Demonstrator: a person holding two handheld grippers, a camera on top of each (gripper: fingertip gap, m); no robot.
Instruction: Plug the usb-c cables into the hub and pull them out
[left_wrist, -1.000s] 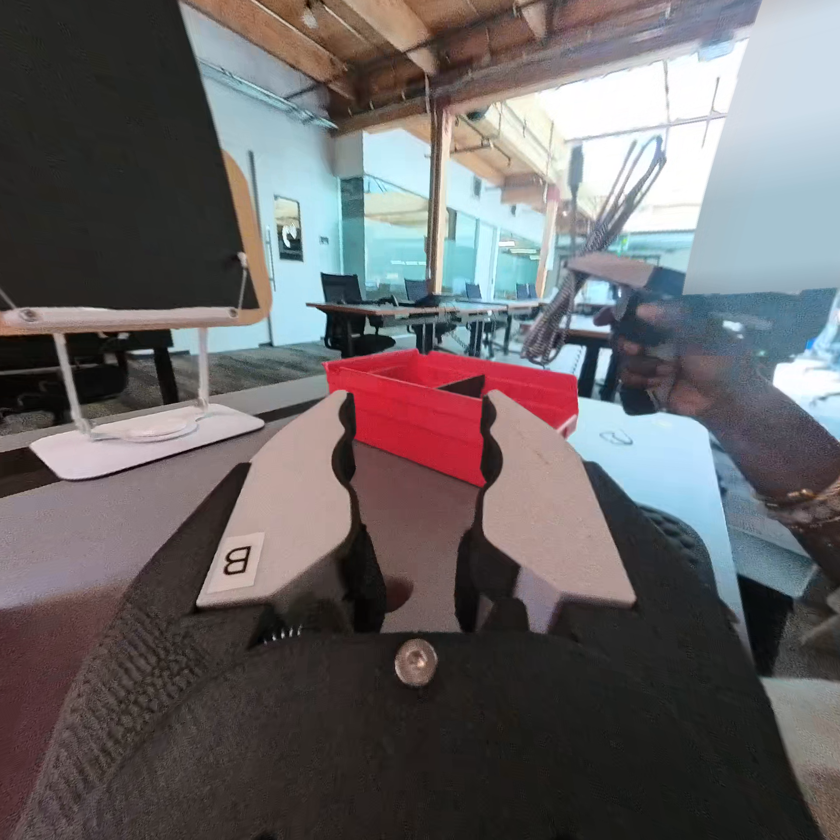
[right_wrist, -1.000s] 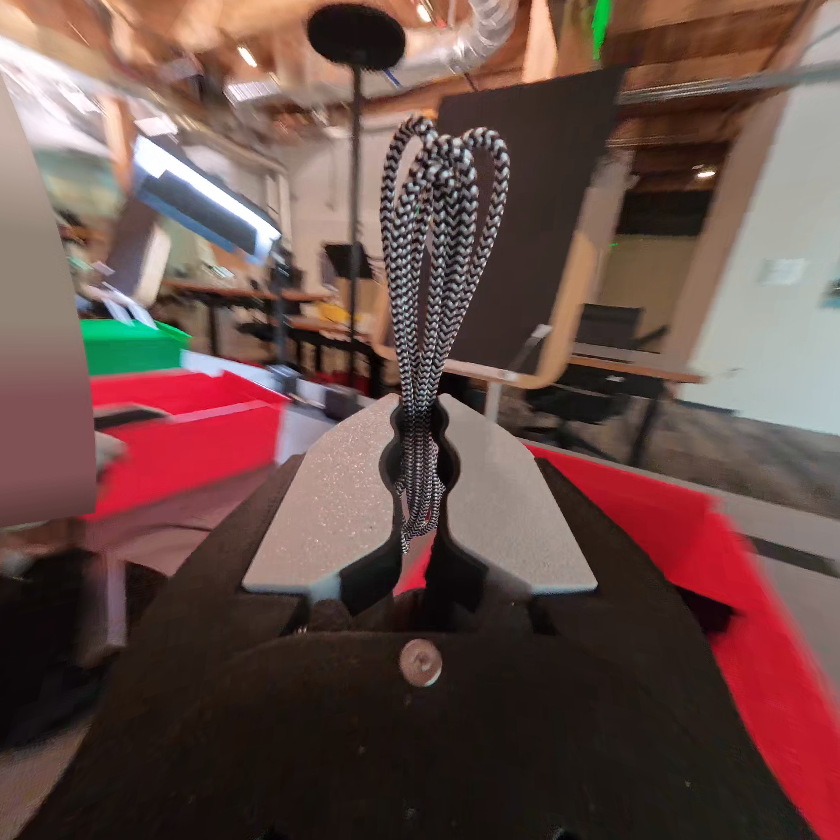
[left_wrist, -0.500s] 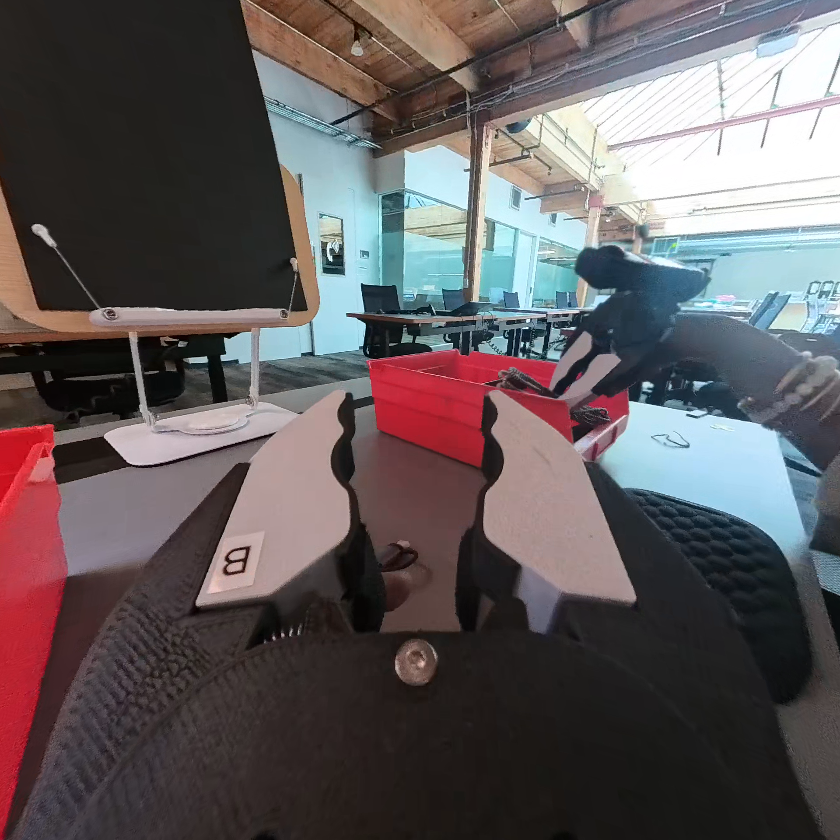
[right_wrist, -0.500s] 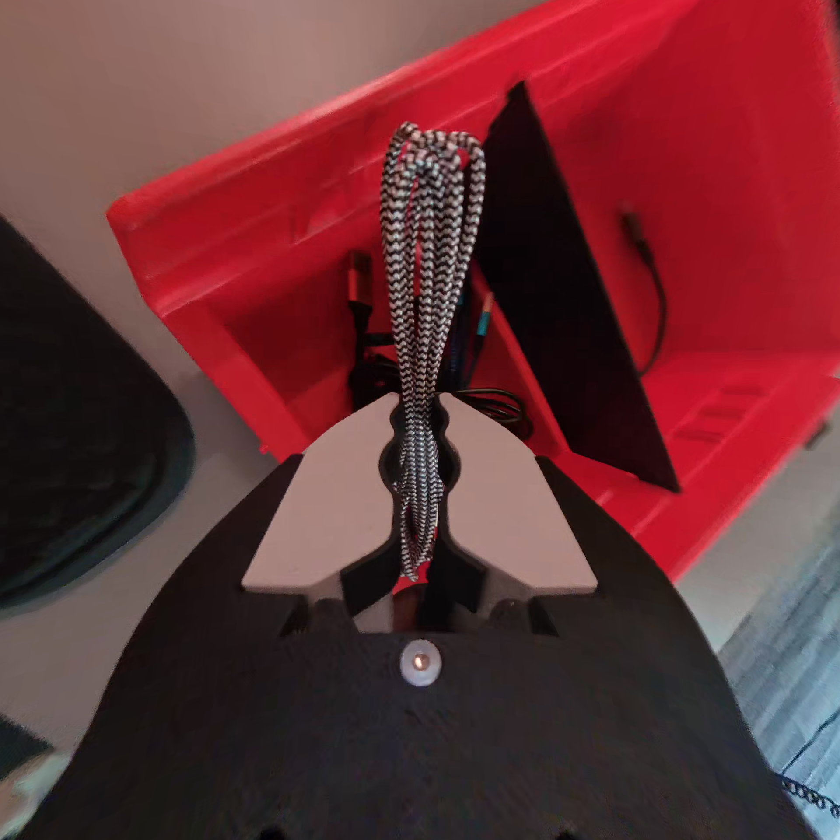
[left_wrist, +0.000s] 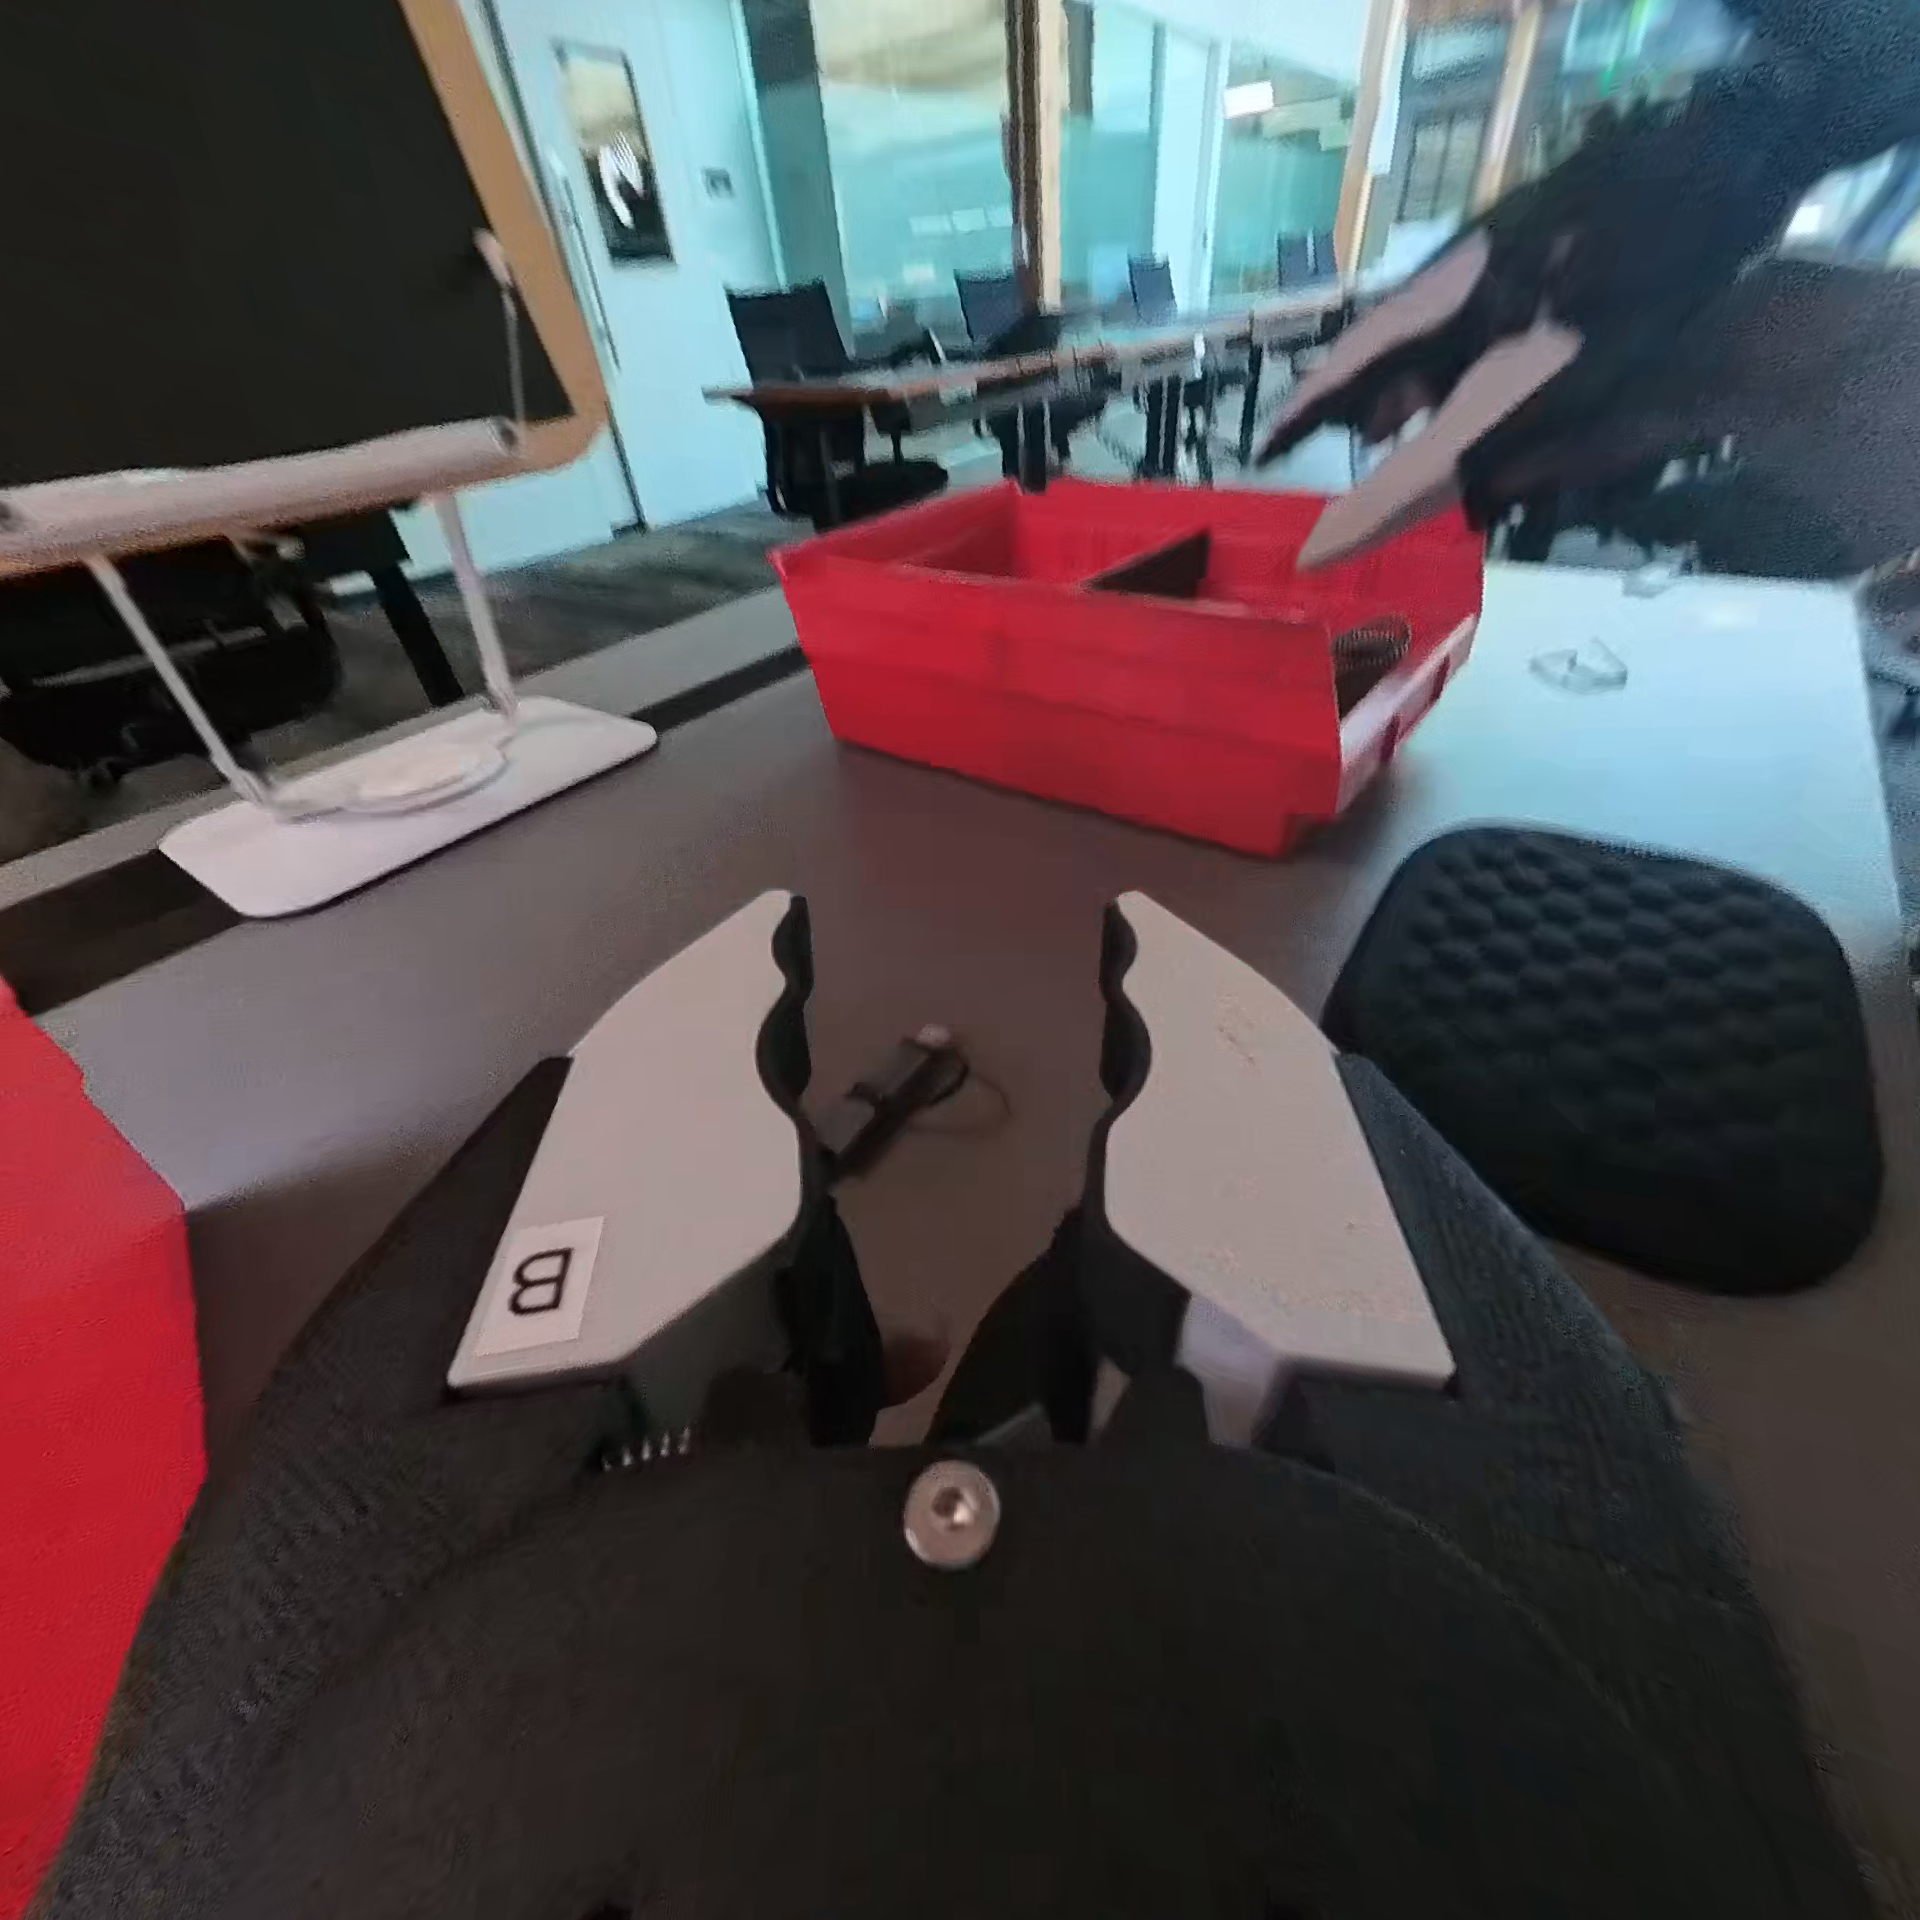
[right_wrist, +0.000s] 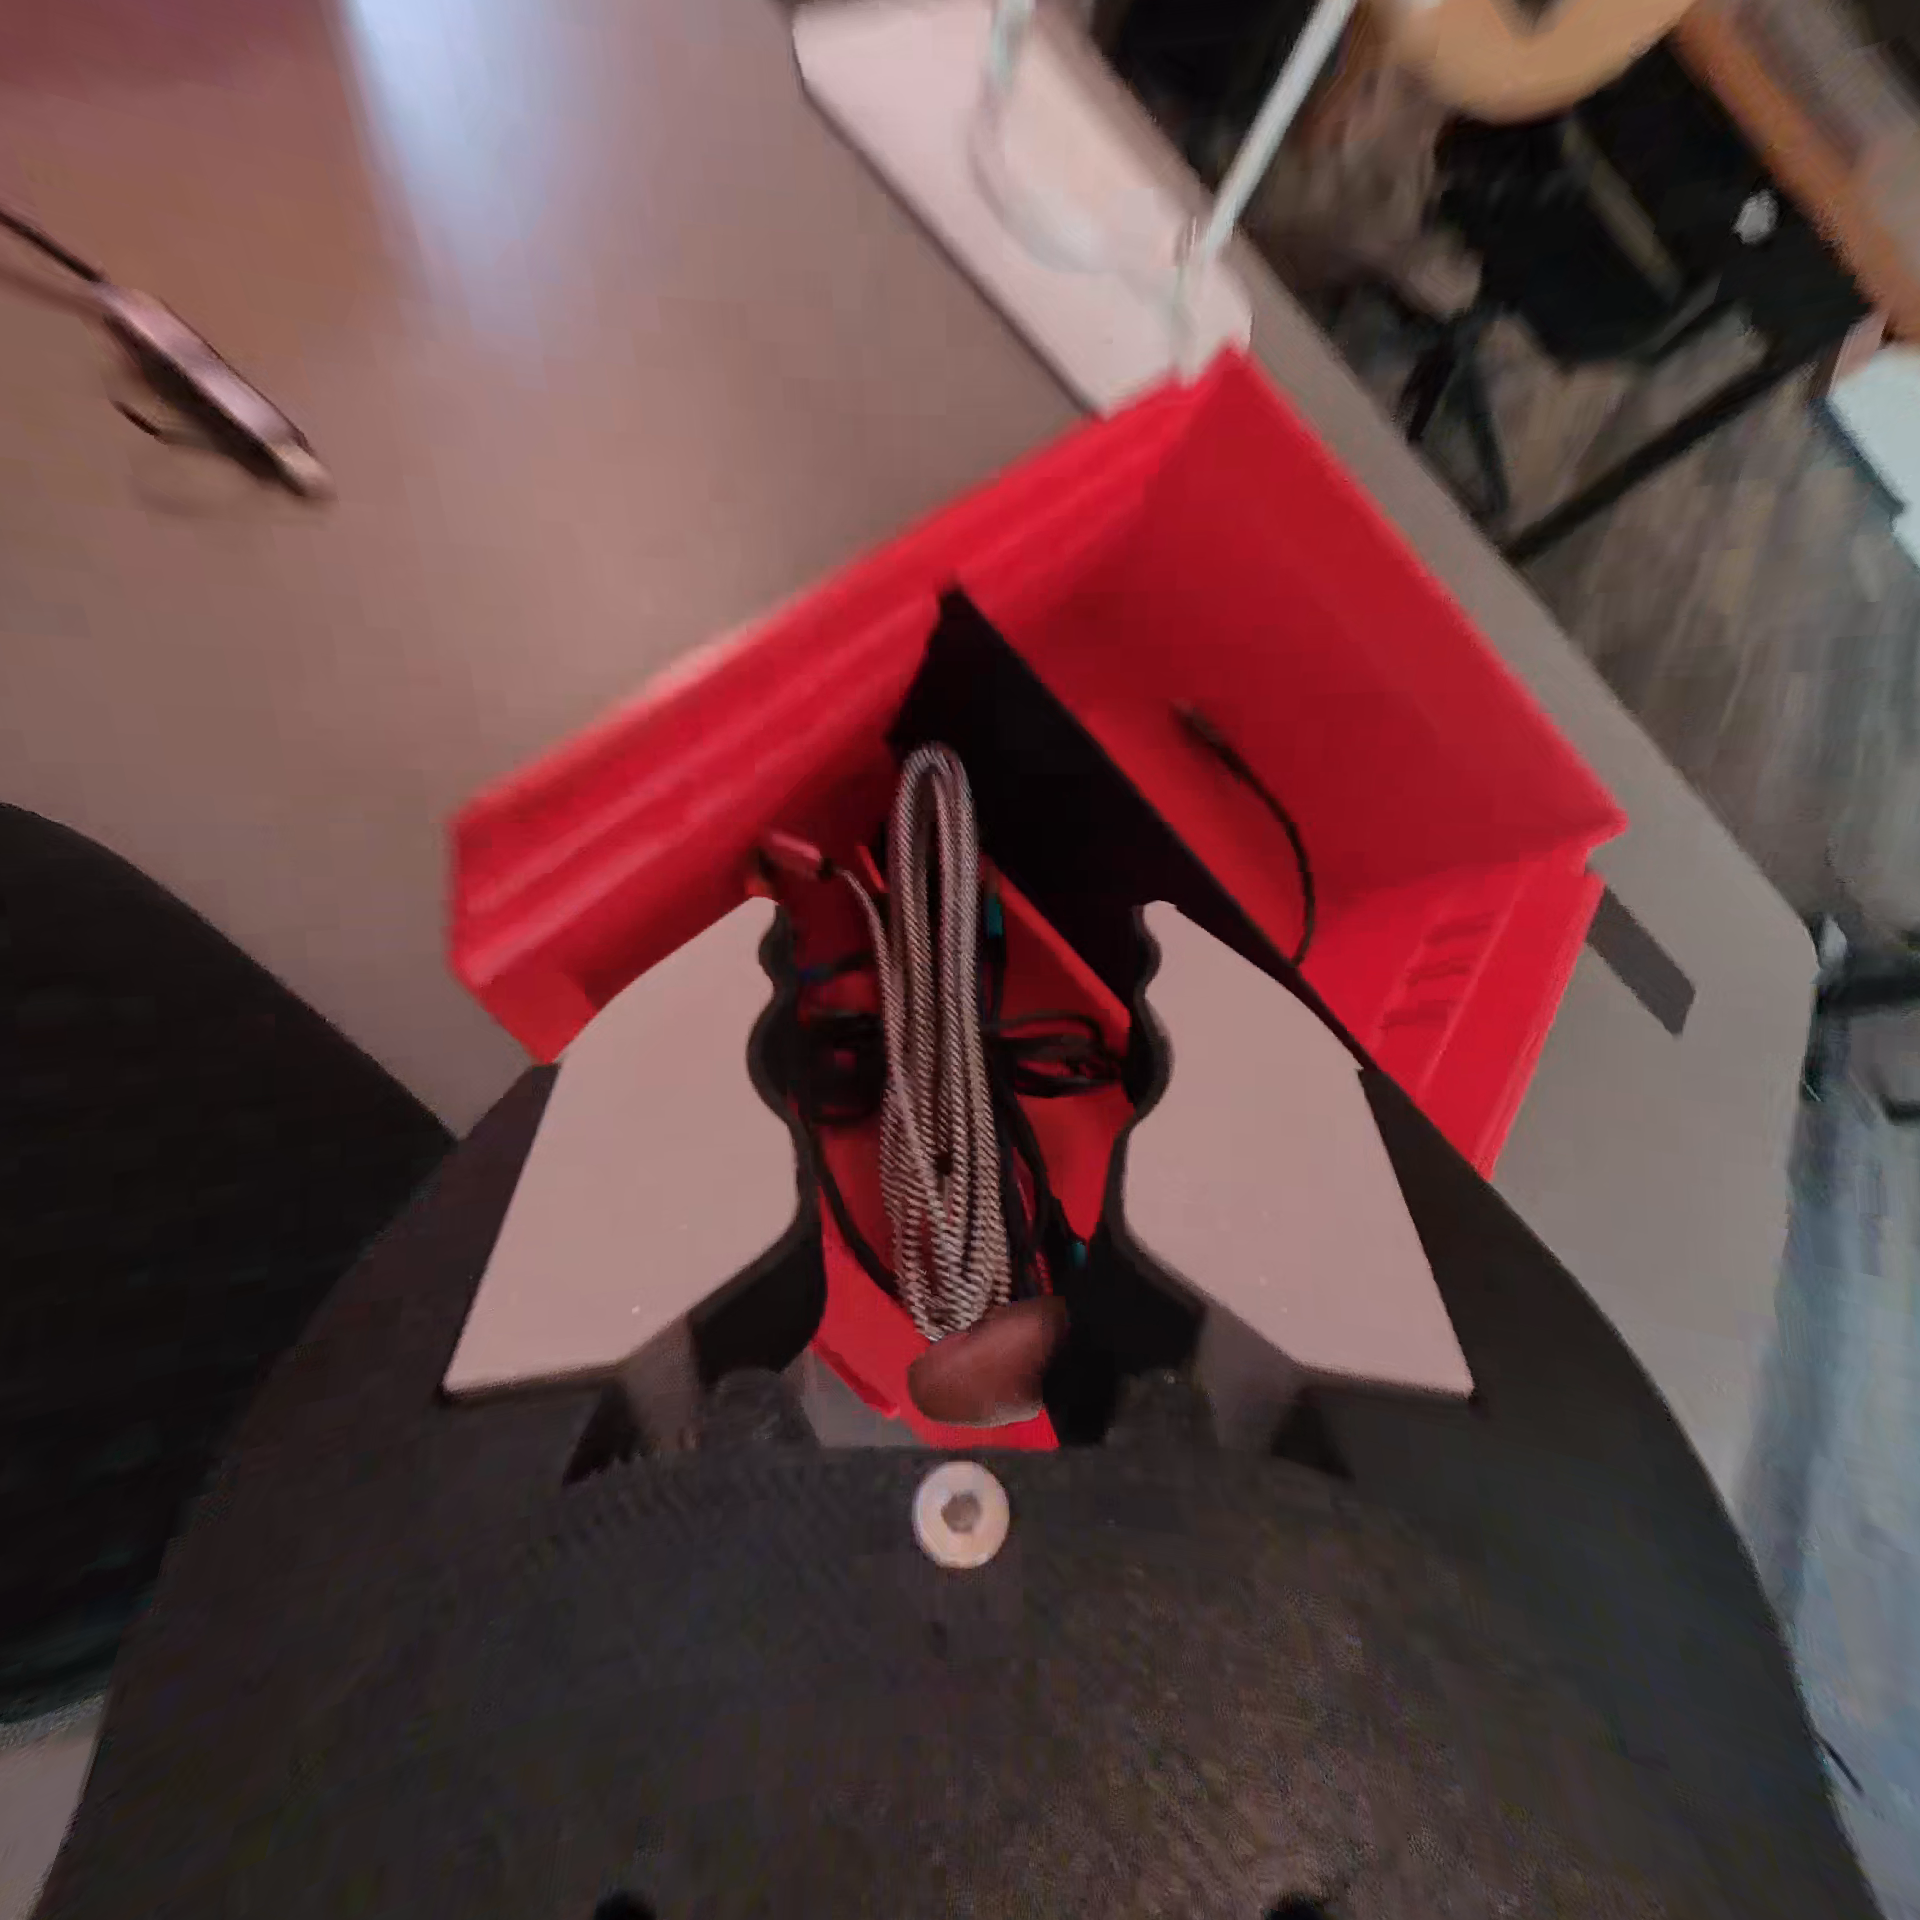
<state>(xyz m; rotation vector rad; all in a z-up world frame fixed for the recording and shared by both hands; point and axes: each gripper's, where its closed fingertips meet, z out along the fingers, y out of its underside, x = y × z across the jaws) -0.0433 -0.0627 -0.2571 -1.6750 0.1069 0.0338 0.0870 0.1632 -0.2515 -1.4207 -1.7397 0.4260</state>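
Right claw (right_wrist: 956, 935): spread wide, holding nothing, hanging above the red bin (right_wrist: 644, 831). Directly below the gap, a braided black-and-white cable (right_wrist: 940, 1039), folded into a long bundle, lies in the bin's near compartment among thin dark cables and an orange-tipped plug (right_wrist: 784, 862). A black divider (right_wrist: 1039, 769) splits the bin; the far compartment holds one thin black cable (right_wrist: 1283, 842) against the wall. A fingertip (right_wrist: 987, 1371) shows at the claw's base.

Left claw (left_wrist: 951, 914): spread wide, holding nothing, low over the grey tabletop (left_wrist: 468, 987). Between its fingers (left_wrist: 665, 1174), on the tabletop, lies a small black connector with a thin lead (left_wrist: 904, 1081); whether it belongs to the hub cannot be told.

Farther out, left view: black textured pad (left_wrist: 1610, 1049) to the right; red bin (left_wrist: 1070, 686) beyond; right claw (left_wrist: 1340, 499) above the bin's far side, blurred. White stand (left_wrist: 416, 800) carrying a dark framed panel (left_wrist: 260, 208) at left. A second red container (left_wrist: 83, 1351) at the left edge.
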